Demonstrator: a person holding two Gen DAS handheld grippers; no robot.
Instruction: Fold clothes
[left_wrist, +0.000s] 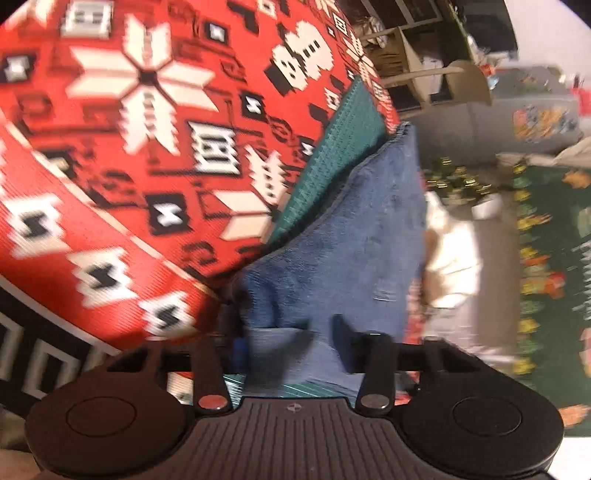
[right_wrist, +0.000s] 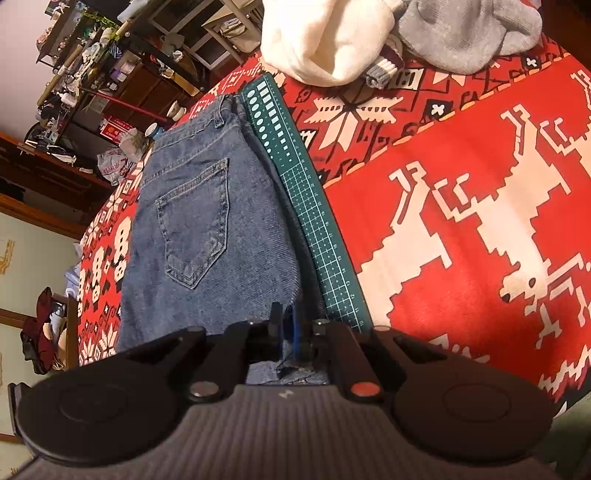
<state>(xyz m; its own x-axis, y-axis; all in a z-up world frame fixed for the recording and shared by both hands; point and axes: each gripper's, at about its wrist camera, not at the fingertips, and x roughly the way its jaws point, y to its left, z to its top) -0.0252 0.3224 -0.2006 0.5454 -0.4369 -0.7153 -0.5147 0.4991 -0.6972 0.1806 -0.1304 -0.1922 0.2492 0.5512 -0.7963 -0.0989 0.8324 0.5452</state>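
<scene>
Folded jeans (right_wrist: 207, 229) are laid on a green cutting mat (right_wrist: 325, 251) over a red patterned blanket (right_wrist: 461, 206). The right gripper (right_wrist: 290, 332) is seen clamped on a denim edge between its fingers. The left gripper (left_wrist: 291, 339) is held with fingers apart; denim lies between and ahead of them, unpressed. Pale garments (right_wrist: 332, 37) are noted well beyond the right fingers.
</scene>
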